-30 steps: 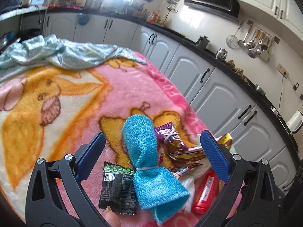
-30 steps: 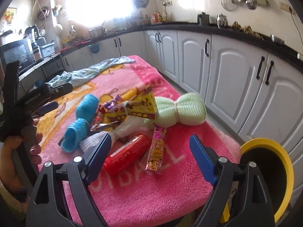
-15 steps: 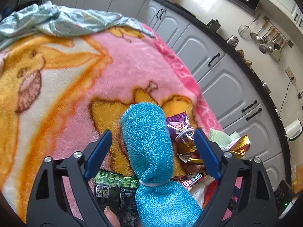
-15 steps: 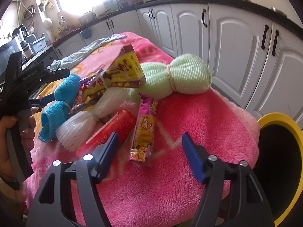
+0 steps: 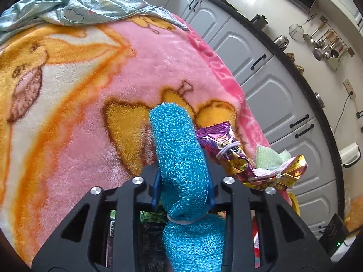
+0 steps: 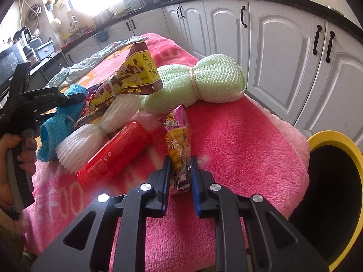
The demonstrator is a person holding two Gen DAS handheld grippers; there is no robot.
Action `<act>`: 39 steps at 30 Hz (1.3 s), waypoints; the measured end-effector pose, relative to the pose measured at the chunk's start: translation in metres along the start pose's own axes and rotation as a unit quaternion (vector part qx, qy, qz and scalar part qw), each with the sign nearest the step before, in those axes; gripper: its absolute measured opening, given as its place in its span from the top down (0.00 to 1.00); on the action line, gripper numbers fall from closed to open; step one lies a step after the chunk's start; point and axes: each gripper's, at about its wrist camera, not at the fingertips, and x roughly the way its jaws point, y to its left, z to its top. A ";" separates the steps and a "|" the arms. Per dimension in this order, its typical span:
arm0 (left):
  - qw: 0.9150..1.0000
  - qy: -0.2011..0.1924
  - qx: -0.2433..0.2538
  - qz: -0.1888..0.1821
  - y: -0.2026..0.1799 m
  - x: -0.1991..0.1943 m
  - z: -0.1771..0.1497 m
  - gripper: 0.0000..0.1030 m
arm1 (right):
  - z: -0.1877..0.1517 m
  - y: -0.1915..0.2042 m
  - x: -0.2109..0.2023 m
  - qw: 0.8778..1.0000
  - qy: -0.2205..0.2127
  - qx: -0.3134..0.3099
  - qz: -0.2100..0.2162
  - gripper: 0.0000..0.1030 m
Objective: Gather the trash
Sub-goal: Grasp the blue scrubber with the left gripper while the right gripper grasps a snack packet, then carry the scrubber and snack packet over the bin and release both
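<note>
In my kitchen, both of my hand-held grippers close on items piled on a pink cartoon blanket (image 5: 158, 52) spread over a table. My left gripper (image 5: 183, 187), at the bottom centre of its own view, has just been closing, and its blue pads now pinch the upper lobe of a blue knitted cloth bundle (image 5: 181, 154) tied at the waist with a band; the bundle's lower lobe fills the frame's bottom edge between the black arms. Just right of it lie a purple foil wrapper (image 5: 217, 138) and a gold wrapper (image 5: 292, 170), with a dark green packet (image 5: 149, 217) showing behind the jaws. A pale green patterned cloth (image 5: 74, 11) is crumpled across the upper left.

My right gripper (image 6: 180, 174), low in the centre of its view, has likewise just been closing and is clamped narrow on the lower end of a pink-and-yellow snack wrapper (image 6: 178, 136), which stands up from the blanket. Left of it lie a red can (image 6: 115, 154) on its side and a white tied bundle (image 6: 88, 136); above sit a yellow-and-brown wrapper (image 6: 136, 74) and a light green tied bundle (image 6: 204, 79). A yellow-rimmed bin (image 6: 326, 136) gapes at the right edge, beside the table.
</note>
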 end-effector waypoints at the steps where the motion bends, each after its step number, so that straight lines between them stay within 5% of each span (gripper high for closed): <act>1: 1.000 0.000 0.000 -0.003 0.000 -0.002 0.000 0.81 | 0.002 0.000 0.000 1.000 0.000 0.000 0.000 0.86; 13: 0.998 -0.043 0.000 -0.040 -0.014 -0.047 0.004 0.83 | 0.002 0.001 -0.019 1.000 -0.011 -0.006 0.007 0.88; 39: 0.986 -0.094 0.106 -0.084 -0.105 -0.095 -0.024 0.83 | 0.004 -0.005 -0.131 0.995 -0.098 -0.018 0.006 0.88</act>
